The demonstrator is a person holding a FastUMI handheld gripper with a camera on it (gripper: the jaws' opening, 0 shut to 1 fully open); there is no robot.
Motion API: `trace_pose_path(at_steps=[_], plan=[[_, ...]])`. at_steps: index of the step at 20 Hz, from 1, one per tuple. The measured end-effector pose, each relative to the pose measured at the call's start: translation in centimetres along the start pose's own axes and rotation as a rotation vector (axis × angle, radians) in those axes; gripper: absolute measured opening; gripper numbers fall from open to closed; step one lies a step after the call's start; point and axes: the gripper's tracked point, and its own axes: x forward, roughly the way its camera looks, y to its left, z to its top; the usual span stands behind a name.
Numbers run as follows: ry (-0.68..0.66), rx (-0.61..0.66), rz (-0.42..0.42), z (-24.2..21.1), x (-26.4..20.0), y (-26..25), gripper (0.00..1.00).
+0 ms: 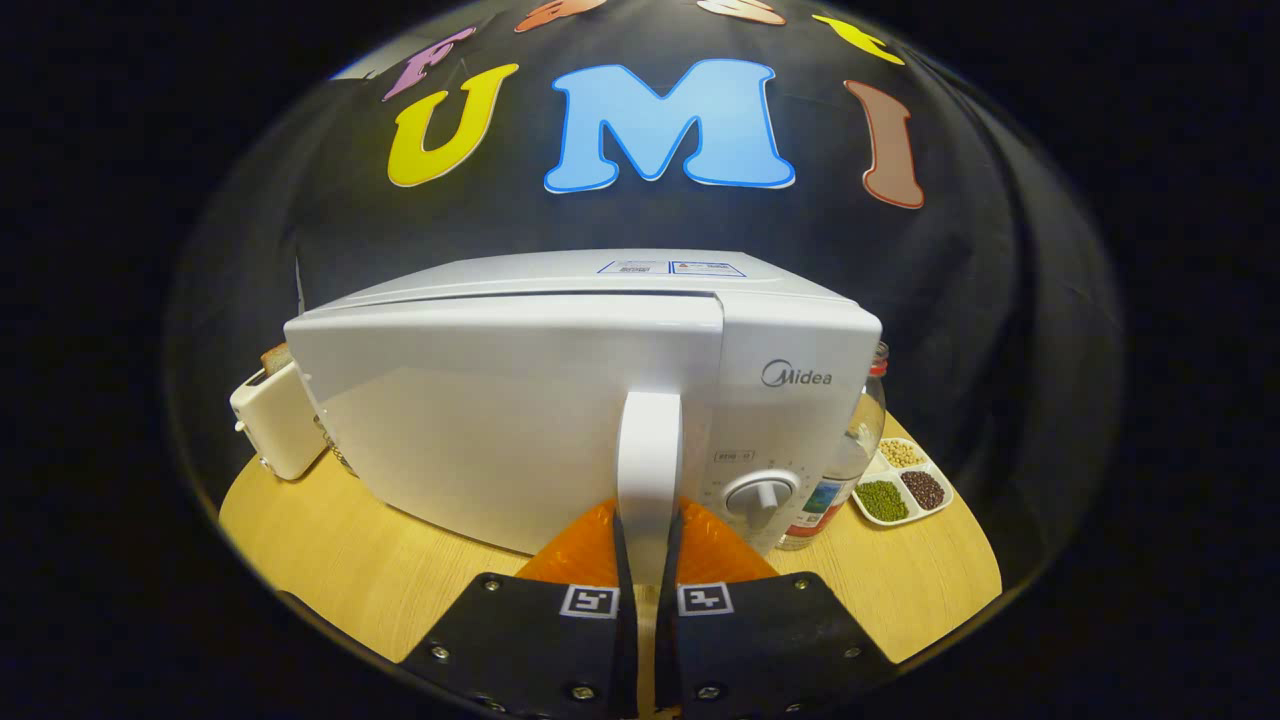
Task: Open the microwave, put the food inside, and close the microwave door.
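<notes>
Hand-held gripper (pixel 648 545) closed onto microwave (pixel 560 400) door handle (pixel 649 450), straight ahead at 12 o'clock on table (pixel 330 560). Risks: fingers slipping off smooth handle; pull dragging microwave; jar (pixel 850 450) at 2 o'clock knocked.

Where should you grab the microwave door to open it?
Grab the handle, the upright bar at the door's right edge, coming straight from the front. It sticks out, so the tool fits a finger on each side, as its fingers already do.
</notes>
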Motion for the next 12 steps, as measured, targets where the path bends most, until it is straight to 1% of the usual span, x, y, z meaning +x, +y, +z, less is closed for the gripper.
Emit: trace_pose_path(at_steps=[1, 6, 9, 12], plan=[[-0.010, -0.009, 0.001, -0.2, -1.0, 0.3, 0.07], [0.043, 0.001, 0.026, -2.0, -4.3, 2.1, 0.07], [0.044, -0.007, 0.034, -3.2, -6.5, 3.7, 0.07], [0.045, 0.014, 0.038, -4.1, -8.6, 5.3, 0.07]])
